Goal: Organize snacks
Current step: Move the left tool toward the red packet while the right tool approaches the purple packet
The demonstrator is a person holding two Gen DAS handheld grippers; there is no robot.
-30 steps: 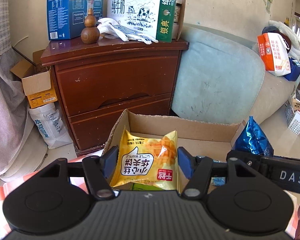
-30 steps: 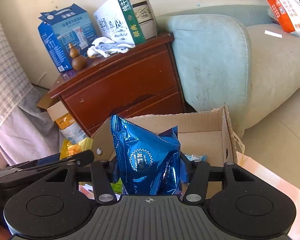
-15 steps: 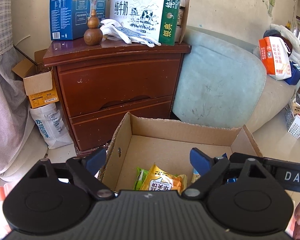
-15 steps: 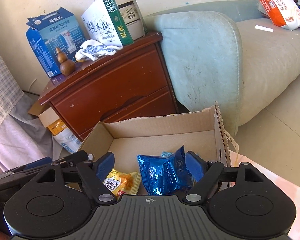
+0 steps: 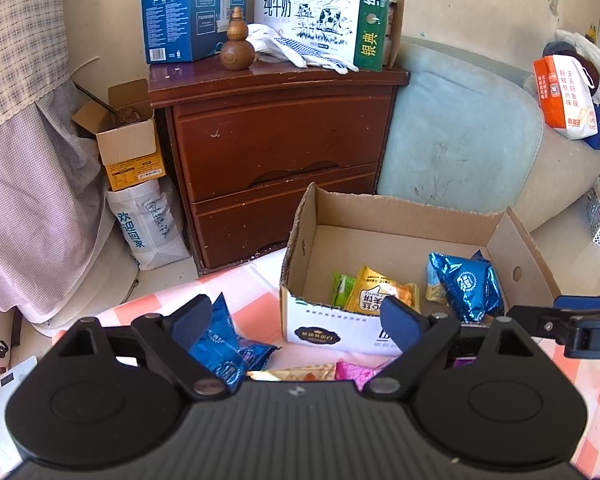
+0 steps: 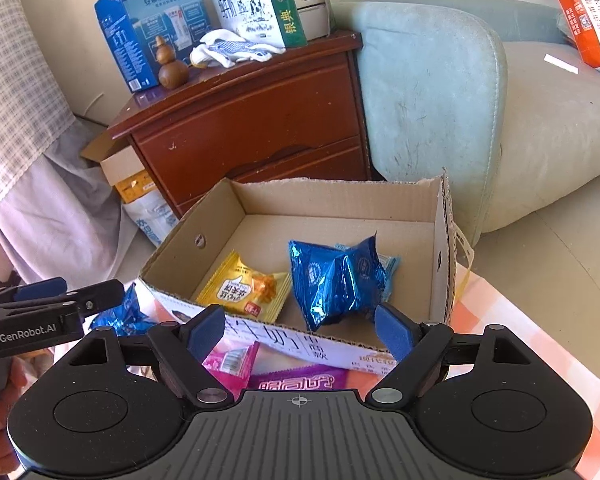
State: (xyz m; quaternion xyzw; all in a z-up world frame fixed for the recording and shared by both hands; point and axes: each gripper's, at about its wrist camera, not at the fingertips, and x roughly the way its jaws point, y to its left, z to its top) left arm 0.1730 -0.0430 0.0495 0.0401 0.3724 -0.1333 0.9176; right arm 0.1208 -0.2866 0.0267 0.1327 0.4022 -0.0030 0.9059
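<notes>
Between picks: we hold left gripper (image 5: 296,314) wide and empty; right gripper (image 6: 299,330) empty, jaws opening. Yellow packet (image 6: 246,286) and blue packet (image 6: 338,276) lie in box (image 6: 332,196). Next: blue bag (image 5: 224,346) at table's near edge.

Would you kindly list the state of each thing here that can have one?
cardboard box: open-topped, upright.
yellow waffle packet: lying inside box.
blue foil packet: crumpled, inside box.
left gripper: open, empty.
right gripper: opening, empty.
dresser drawers: closed.

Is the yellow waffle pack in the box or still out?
In. The yellow pack lies flat on the box floor beside the blue pack.
</notes>
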